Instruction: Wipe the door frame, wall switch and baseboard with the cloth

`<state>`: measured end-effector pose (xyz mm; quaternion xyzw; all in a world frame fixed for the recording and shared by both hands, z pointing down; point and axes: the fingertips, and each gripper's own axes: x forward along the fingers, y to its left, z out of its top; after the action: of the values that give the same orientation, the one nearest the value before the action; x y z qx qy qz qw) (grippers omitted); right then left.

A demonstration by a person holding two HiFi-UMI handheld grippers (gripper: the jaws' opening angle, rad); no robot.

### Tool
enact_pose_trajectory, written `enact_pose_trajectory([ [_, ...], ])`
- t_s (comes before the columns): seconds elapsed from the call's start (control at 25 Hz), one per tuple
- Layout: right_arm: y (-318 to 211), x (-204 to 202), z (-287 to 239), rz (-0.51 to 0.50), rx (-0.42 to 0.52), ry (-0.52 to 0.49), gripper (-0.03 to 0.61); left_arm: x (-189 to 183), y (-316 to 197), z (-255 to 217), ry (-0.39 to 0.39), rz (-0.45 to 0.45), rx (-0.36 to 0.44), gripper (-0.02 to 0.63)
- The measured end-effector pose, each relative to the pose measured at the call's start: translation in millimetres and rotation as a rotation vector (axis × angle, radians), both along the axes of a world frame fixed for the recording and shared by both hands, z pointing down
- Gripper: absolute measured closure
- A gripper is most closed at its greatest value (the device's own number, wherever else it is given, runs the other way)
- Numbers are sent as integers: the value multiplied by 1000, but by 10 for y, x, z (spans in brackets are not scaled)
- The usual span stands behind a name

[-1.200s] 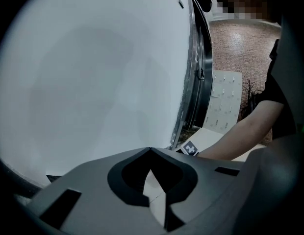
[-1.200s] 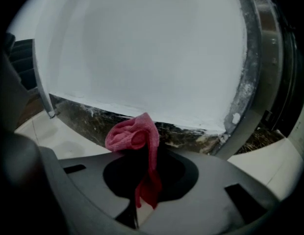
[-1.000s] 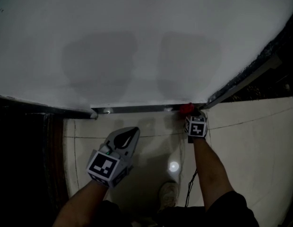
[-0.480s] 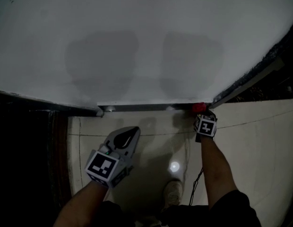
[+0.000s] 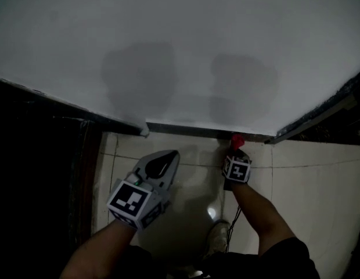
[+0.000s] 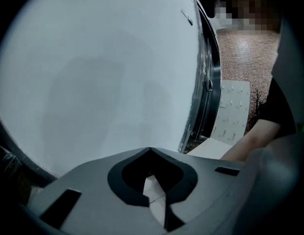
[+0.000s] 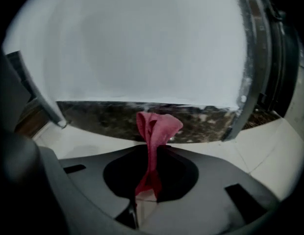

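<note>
Left of the dark speckled stone baseboard, past its left end, the white painted wall gives way to a dark opening where nothing can be made out. The left gripper hangs over the pale glossy floor tiles in front of the baseboard's left half, well short of touching it. Its jaws are drawn together tip to tip with nothing between them, so it is idle.

Toward the baseboard's right end, the right gripper is held low and pointed at the strip. Its jaws are clamped on the lower part of a small red cloth, whose bunched free end stands up past the tips. In the right gripper view that end lies over the baseboard's dark face, at or just short of contact; I cannot tell which.

At the baseboard's right end stands the grey metal door frame upright.

The baseboard wipe appears to be the step in hand. The next move probably calls for pressing the cloth against the stone and dragging it along the strip, keeping the grip firm so the thin fold does not slip. No wall switch shows in any view.
</note>
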<state>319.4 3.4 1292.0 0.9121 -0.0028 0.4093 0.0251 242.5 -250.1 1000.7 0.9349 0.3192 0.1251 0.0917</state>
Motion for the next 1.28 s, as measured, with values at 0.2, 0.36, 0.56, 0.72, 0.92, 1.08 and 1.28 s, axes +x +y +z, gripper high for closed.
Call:
enact_pose_trajectory([
  [0.2, -1323, -99, -99, -357, 17, 56, 534, -111, -350, -126, 7, -64, -8, 623],
  [0.36, -2319, -101, -238, -629, 18, 161, 534, -169, -698, -204, 13, -143, -3, 623],
  [0.56, -3136, -97, -187, -734, 78, 177, 534, -242, -1029, -169, -17, -184, 18, 623],
  [0.72, -3580, 82, -131, -747, 101, 187, 534, -319, -1248, -149, -66, -234, 5, 623],
  [0.92, -3637, 350, -87, -662, 75, 197, 534, -481, -1286, -193, -53, -197, 33, 623],
  [1.08, -3398, 493, -84, -536, 117, 197, 534, -494, -1319, -151, -73, -210, 18, 623],
  [1.28, -3074, 563, -126, -511, 84, 212, 534, -445, -1203, -169, -64, -182, 3, 623],
])
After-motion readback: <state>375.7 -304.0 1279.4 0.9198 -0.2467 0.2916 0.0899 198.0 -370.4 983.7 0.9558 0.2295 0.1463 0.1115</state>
